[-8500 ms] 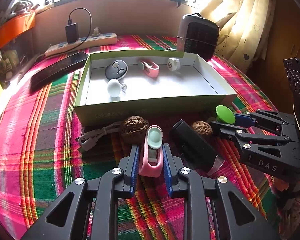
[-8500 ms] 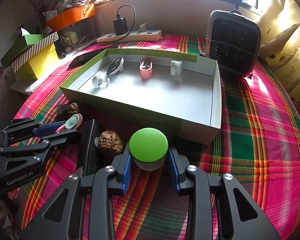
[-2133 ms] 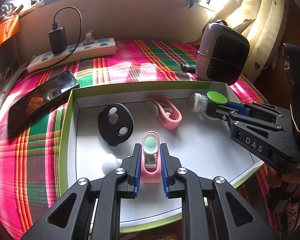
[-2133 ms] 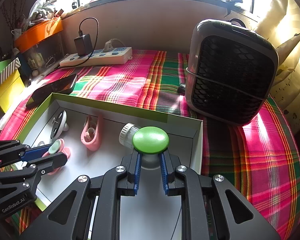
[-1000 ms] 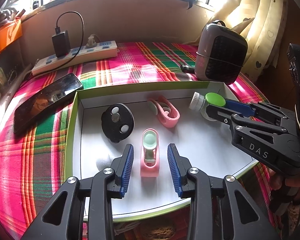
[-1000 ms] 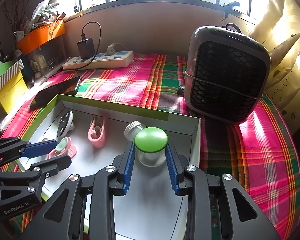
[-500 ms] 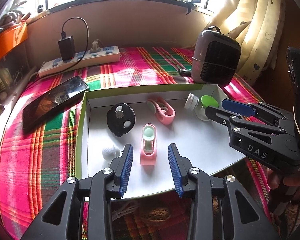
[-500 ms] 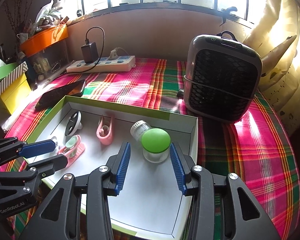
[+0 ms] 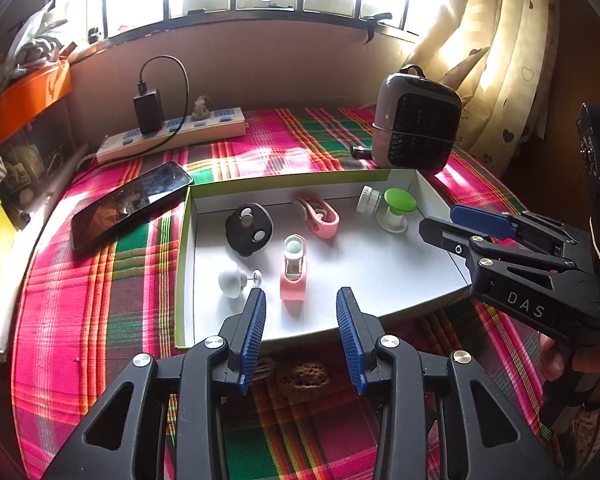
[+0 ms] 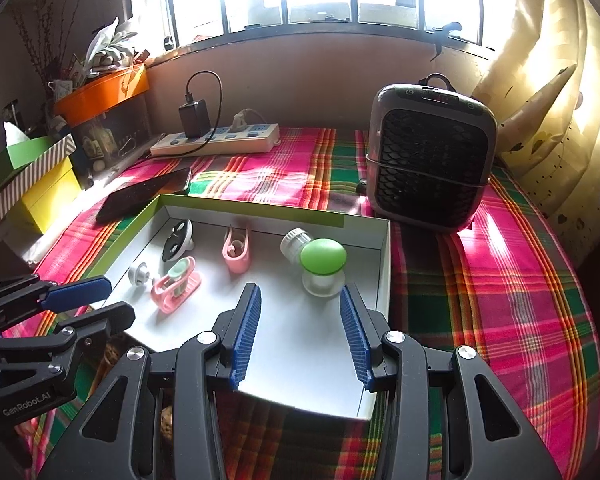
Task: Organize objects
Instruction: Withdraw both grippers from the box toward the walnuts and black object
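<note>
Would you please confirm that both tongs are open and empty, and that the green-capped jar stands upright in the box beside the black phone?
Not quite: the green-capped jar stands beside a small white-capped bottle, as the right wrist view shows. The black phone lies outside the box. Both the left tongs and the right tongs are open and empty.

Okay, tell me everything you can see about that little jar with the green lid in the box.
The green-lidded jar stands upright on the white floor of the green-edged box, near its far right corner. A rounded, matte green lid overhangs a short clear body, plastic or glass by the look. A small white ribbed cap lies right beside it, possibly touching. No fingers touch it; the right gripper is open just in front.
</note>
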Motion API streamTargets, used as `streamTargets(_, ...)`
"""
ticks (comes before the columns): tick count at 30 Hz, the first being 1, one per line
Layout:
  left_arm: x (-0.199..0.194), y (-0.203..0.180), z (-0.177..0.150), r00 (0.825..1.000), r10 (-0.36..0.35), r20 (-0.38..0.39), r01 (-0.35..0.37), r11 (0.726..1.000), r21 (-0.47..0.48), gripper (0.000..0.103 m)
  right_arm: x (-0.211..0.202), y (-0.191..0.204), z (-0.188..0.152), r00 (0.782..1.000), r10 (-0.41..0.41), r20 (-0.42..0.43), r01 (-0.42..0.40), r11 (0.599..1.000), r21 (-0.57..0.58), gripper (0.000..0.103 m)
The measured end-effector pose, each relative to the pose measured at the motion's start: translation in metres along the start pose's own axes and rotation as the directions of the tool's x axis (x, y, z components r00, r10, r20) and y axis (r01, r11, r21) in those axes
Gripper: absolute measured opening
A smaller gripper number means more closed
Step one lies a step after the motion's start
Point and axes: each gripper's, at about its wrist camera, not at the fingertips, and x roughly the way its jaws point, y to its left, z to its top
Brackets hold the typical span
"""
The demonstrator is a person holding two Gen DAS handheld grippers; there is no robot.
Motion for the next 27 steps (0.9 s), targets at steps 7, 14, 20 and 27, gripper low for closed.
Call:
streamTargets(7,-0.016,-0.006,-0.012,1.0,0.003,0.017,-0.003,1.0,0.004,0.035,-0.021,0.006,-0.01,1.0,0.015,0.026,-0.015,1.0,-0.002,0.043)
streamTargets(14,-0.03,-0.006,-0.022,0.999,-0.005,0.034,0.006,1.0,-0.005,0.036,-0.037,0.012,-0.021,0.999,0.026,0.042,-0.026,1.0,-0.005,0.043)
streamTargets(20,-0.038,0.006,-0.039,1.0,0.001,0.028,0.001,0.999,-0.042,0.036,-0.044,0.016,-0.035,0.999,0.027,0.037,-0.026,0.999,-0.018,0.043)
streamTargets(27,-0.043,0.027,-0.06,1.0,0.02,0.008,-0.019,0.996,-0.09,0.037,-0.044,0.022,-0.047,0.999,0.048,0.016,-0.048,0.999,-0.015,0.043)
